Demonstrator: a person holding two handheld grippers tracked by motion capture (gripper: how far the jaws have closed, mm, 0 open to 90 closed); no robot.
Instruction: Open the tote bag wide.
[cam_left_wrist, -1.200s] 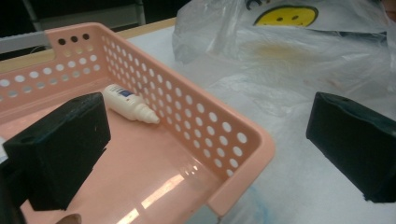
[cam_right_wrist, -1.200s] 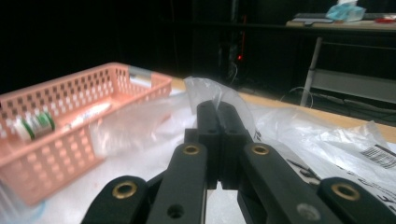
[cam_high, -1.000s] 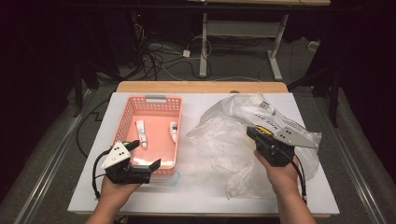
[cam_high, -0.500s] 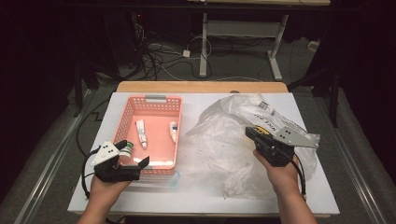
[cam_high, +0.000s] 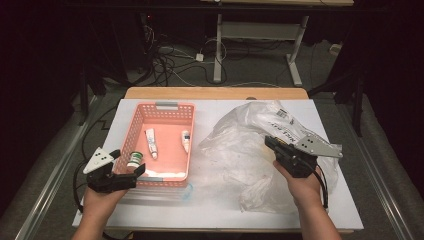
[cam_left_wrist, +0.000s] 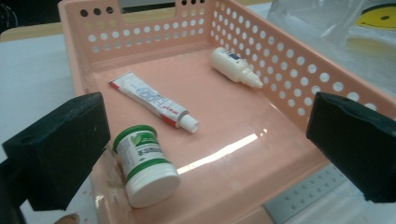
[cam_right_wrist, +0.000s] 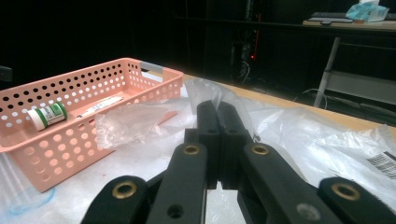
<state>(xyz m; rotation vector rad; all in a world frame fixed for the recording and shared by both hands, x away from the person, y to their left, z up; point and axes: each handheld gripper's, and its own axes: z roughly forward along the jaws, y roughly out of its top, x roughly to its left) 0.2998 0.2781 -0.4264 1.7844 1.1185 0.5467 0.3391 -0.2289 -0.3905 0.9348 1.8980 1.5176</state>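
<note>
Left gripper (cam_high: 131, 172), jaws wide and empty, has drawn back off the pink basket (cam_high: 129, 134) toward 7 o'clock since a second ago; the green-capped jar (cam_high: 134, 159) now lies in the basket's near-left corner, so that item appears delivered. Right gripper (cam_high: 270, 142), jaws closed on the clear plastic bag (cam_high: 235, 145), has not moved. The basket's near rim lies just ahead of the left jaws; bare table (cam_high: 210, 207) lies at 6 o'clock

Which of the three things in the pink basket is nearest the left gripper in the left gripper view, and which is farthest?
From the left gripper:
1. Green-capped jar, lying by the left jaw at the near end.
2. Tube, mid-basket.
3. White dropper bottle, by the far right wall.
</note>
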